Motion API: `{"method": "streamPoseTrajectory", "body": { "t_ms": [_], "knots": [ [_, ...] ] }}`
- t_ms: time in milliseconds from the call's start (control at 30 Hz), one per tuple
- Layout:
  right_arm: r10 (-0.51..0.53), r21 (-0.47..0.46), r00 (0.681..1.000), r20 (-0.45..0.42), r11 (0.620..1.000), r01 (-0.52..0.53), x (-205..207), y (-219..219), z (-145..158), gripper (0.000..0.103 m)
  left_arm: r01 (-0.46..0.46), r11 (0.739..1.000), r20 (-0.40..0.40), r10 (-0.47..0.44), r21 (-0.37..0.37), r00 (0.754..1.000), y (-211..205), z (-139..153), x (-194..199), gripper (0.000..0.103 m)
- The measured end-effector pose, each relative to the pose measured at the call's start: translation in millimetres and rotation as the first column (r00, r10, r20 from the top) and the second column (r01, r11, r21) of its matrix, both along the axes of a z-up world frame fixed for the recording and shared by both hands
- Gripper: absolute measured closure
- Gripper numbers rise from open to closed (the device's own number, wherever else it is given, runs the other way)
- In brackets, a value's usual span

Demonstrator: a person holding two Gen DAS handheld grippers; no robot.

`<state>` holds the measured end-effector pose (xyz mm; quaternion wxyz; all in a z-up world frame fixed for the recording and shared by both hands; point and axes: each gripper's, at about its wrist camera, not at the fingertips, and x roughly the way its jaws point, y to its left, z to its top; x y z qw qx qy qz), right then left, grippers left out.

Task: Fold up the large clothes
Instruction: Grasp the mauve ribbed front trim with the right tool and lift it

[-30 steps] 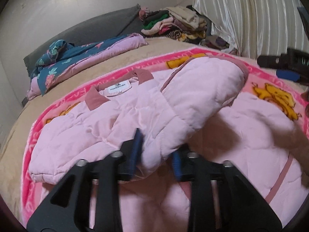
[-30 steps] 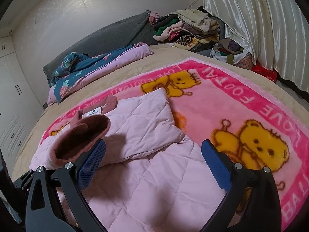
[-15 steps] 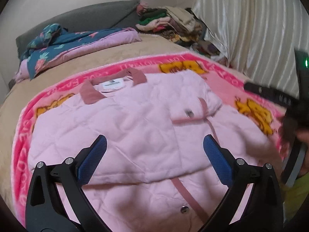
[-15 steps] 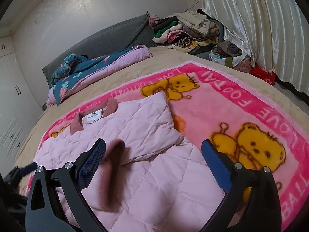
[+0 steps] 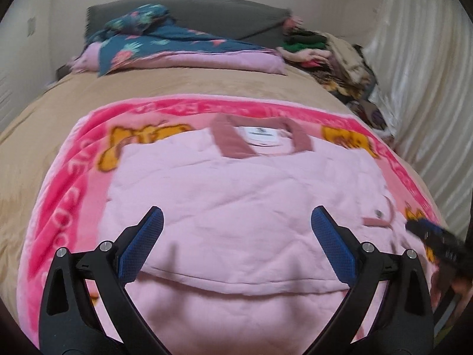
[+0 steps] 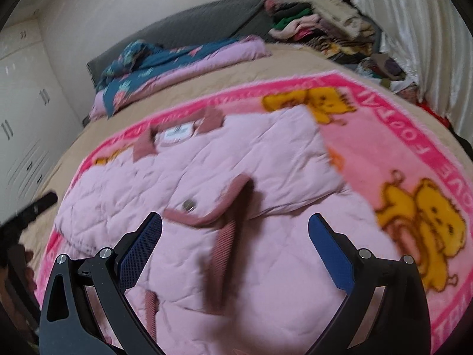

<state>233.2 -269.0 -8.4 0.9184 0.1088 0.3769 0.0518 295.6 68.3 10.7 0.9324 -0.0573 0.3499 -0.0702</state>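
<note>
Pink jacket (image 5: pixel 236 207) lies beneath both downward-tilted grippers, left gripper (image 5: pixel 236 230) and right gripper (image 6: pixel 235 233) spread wide, empty.

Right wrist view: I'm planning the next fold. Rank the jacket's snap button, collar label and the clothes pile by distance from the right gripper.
1. Snap button, just ahead, slightly left.
2. Collar label, farther up the jacket, left.
3. Clothes pile, far right corner of the bed.

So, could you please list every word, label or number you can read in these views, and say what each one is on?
"FOOTAN": partly blurred, along the border of the pink bear blanket, right wrist view.
"OVE": below that on the same border; its first letter is hidden.
Other lettering along the blanket's borders: too blurred to read.
White neck label of the pink jacket: dark print, too small to read.
</note>
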Motion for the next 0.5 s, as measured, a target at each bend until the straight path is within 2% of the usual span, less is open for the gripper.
{"method": "streamPoseTrajectory", "body": {
  "t_ms": [233,333,367,400,433,467,500],
  "knots": [
    [0.069,0.065,0.99,-0.122,0.996,-0.062,17,25,-38,0.004,-0.104,0.993,-0.03,0.103,-0.049,0.994,47,-7,6,0.01],
    [0.098,0.135,0.982,-0.162,0.988,-0.076,23,27,-56,0.005,-0.138,0.989,-0.021,0.138,-0.047,0.99,62,-7,5,0.01],
    [0.098,0.127,0.984,-0.15,0.989,-0.079,23,29,-57,0.01,-0.147,0.988,-0.023,0.146,-0.053,0.989,66,-7,6,0.01],
    [0.114,0.121,0.985,-0.13,0.988,-0.099,22,32,-56,0.035,-0.164,0.984,-0.028,0.162,-0.066,0.986,74,-8,6,0.01],
    [0.133,0.127,0.984,-0.114,0.985,-0.119,22,34,-54,0.048,-0.18,0.981,-0.032,0.178,-0.079,0.984,81,-9,6,0.01],
    [0.15,0.136,0.984,-0.093,0.981,-0.136,21,35,-51,0.066,-0.19,0.978,-0.033,0.188,-0.088,0.982,86,-9,6,0.01],
    [0.172,0.145,0.983,-0.068,0.976,-0.161,20,37,-46,0.079,-0.197,0.976,-0.034,0.195,-0.094,0.98,89,-10,7,0.01]
  ]
}}
